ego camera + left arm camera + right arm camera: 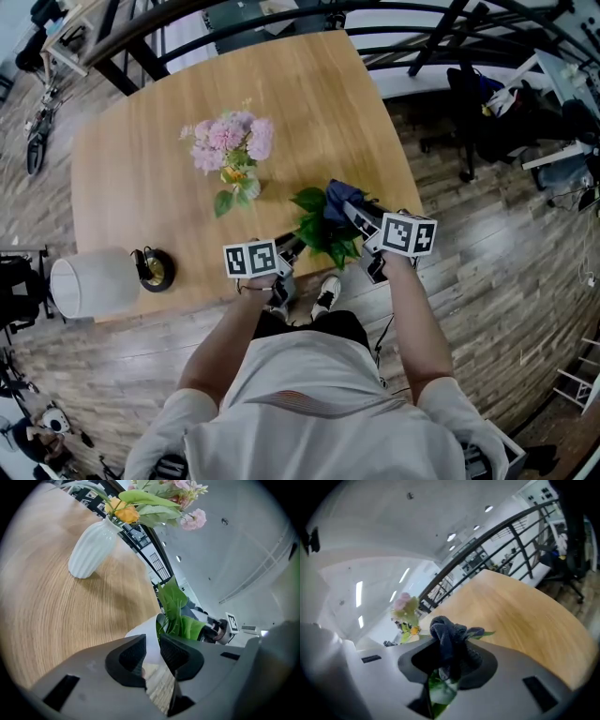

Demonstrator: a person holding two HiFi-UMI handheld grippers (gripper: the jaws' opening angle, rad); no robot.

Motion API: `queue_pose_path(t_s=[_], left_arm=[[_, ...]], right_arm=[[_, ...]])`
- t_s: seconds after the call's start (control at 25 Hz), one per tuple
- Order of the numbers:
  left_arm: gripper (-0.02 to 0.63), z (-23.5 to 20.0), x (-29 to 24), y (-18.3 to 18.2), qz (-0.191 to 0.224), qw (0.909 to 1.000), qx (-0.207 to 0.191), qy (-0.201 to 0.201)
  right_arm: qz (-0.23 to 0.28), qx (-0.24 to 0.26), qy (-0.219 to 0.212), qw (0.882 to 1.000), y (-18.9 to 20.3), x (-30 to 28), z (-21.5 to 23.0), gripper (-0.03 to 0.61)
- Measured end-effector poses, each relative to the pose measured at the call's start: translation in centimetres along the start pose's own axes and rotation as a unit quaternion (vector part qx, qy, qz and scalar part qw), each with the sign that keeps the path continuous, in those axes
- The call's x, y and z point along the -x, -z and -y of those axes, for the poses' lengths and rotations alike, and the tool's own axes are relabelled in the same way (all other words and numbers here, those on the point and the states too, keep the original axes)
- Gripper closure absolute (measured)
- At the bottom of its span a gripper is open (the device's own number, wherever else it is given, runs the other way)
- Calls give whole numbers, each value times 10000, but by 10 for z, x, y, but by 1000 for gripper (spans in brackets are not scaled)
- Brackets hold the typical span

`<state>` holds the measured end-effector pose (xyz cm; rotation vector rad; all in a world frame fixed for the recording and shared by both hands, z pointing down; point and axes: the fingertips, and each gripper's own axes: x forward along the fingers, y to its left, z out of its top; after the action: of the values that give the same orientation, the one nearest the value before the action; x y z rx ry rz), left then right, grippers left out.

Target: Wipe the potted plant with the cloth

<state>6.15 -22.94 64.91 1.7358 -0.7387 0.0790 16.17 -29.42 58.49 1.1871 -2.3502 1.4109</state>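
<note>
The potted plant (319, 230) stands near the table's front edge, its green leaves (180, 616) rising from a white pot (146, 627). My left gripper (289, 251) reaches in from the near side. Its jaws (152, 651) are shut on the pot's thin white rim. My right gripper (354, 217) is over the plant's right side, shut on a bunched dark blue cloth (447, 637). The cloth (339, 195) rests against the upper leaves. A green leaf (440, 691) shows just under the right gripper (450, 656).
A ribbed white vase (91, 550) of pink flowers (230, 139) stands mid-table behind the plant. A white lamp shade (92, 281) and a black-and-gold object (156, 270) lie at the table's (309, 103) front left. Railings, chairs and gear surround it.
</note>
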Motion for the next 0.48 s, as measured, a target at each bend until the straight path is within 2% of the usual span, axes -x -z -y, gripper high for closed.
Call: queue_pose_path(t_s=[0.08, 0.16, 0.36, 0.48], left_arm=[[520, 0, -1, 0, 1, 10000, 13, 3], [520, 0, -1, 0, 4, 10000, 11, 2], [520, 0, 0, 0, -20, 10000, -26, -5], [525, 2, 2, -2, -9, 9999, -140, -51]], right_arm=[[232, -496, 148, 9984, 0, 9, 20, 431], [565, -754, 204, 9953, -6, 22, 30, 431], [1097, -707, 969, 9867, -20, 61, 63, 433], [1402, -555, 1085, 9826, -33, 83, 61, 433]])
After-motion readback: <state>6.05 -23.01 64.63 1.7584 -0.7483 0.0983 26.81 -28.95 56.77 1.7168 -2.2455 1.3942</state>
